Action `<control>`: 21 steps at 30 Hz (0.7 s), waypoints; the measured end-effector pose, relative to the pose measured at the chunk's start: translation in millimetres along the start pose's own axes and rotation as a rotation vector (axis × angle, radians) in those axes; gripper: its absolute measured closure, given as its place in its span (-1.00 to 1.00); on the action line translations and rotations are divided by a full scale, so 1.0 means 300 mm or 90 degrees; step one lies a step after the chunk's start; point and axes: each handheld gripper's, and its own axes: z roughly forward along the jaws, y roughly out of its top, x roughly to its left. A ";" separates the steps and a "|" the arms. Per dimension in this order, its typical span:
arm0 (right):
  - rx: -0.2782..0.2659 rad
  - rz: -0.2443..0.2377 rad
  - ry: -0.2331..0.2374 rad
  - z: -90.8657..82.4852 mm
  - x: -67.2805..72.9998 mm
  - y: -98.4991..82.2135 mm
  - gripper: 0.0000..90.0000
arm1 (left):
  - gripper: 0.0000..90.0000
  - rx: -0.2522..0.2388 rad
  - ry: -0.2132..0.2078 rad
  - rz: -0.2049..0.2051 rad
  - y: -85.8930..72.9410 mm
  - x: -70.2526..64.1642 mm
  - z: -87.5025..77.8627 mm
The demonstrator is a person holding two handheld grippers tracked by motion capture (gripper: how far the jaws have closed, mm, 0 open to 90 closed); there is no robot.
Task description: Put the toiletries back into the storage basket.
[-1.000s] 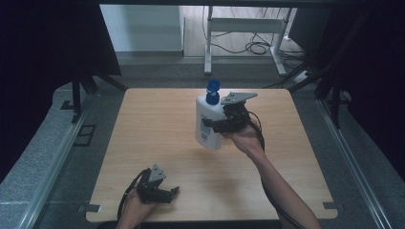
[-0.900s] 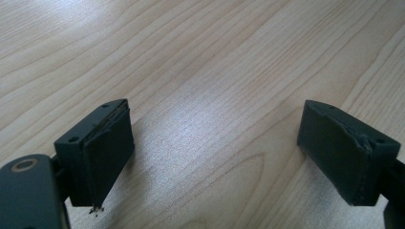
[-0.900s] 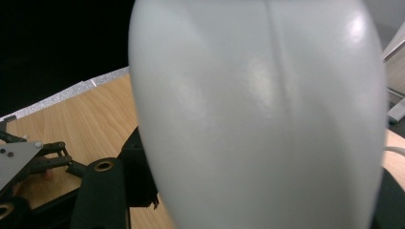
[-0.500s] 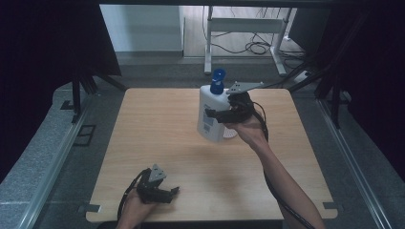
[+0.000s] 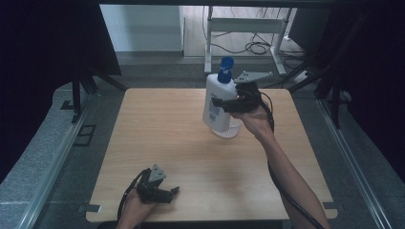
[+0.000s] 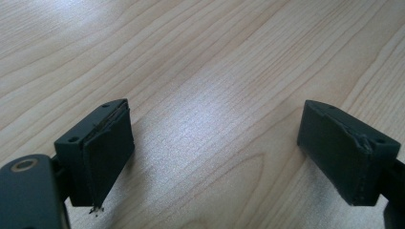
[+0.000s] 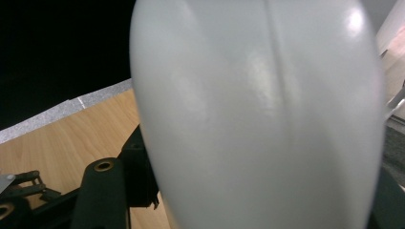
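Observation:
A white pump bottle [image 5: 218, 102] with a blue pump head hangs upright above the back half of the wooden table [image 5: 172, 143]. My right gripper [image 5: 224, 104] is shut on its body from the right side. In the right gripper view the bottle's pale wall [image 7: 258, 114] sits between the black jaws. Under the bottle a clear round cup or dish [image 5: 230, 130] rests on the table. My left gripper [image 5: 173, 192] lies low near the table's front edge, open; in the left gripper view its two pads [image 6: 107, 152] stand wide apart over bare wood.
A grey mat frames the table on both sides. Behind the table stands a white metal frame [image 5: 243, 28] with cables on the floor. Dark curtains close off the left and right.
The right hand has lifted the bottle and carried it toward the back right of the table, turning it more upright. The left gripper has stayed where it was.

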 end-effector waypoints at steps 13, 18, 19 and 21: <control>-0.012 0.004 -0.034 -0.018 -0.089 0.014 -0.17 | -0.75 -0.001 0.000 -0.001 0.000 0.000 0.001; -0.014 0.004 -0.045 -0.019 -0.116 0.017 -0.17 | -0.75 -0.001 0.000 -0.001 0.000 0.000 0.001; -0.013 0.002 -0.048 -0.017 -0.121 0.017 -0.17 | -0.75 -0.001 0.000 -0.001 0.000 0.000 0.001; -0.012 0.000 -0.053 -0.013 -0.129 0.016 -0.17 | -0.75 -0.001 0.000 0.000 0.000 0.000 0.001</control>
